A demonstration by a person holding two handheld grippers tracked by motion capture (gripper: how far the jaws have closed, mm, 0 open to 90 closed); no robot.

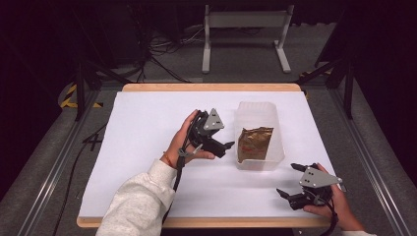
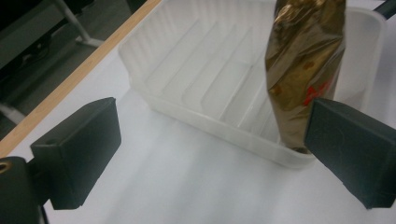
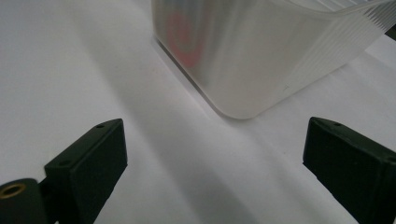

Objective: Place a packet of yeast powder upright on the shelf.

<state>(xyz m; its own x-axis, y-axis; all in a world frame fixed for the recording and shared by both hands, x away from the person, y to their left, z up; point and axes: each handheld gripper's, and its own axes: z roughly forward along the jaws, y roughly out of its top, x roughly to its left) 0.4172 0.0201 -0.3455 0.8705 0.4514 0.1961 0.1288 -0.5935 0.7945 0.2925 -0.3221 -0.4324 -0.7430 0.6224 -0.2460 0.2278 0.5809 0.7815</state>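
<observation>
A translucent plastic tub (image 1: 255,110) stands right of centre on the white table cover. A gold foil packet (image 1: 255,144) with red print leans inside its near end. My left gripper (image 1: 223,147) hovers just left of the tub, pointing at it, jaws open with nothing between them. In the left gripper view the packet (image 2: 303,60) stands upright in the tub (image 2: 196,107), beyond the right jaw of that gripper (image 2: 210,154). My right gripper (image 1: 287,180) rests open near the table's front right. Its own view (image 3: 215,163) faces the tub's rounded corner (image 3: 252,56).
A white sheet (image 1: 147,147) covers the wooden table, whose edge (image 1: 211,87) shows at the back. A white metal stand (image 1: 246,34) and cables lie on the floor beyond. A person's left sleeve (image 1: 140,201) comes in from the bottom.
</observation>
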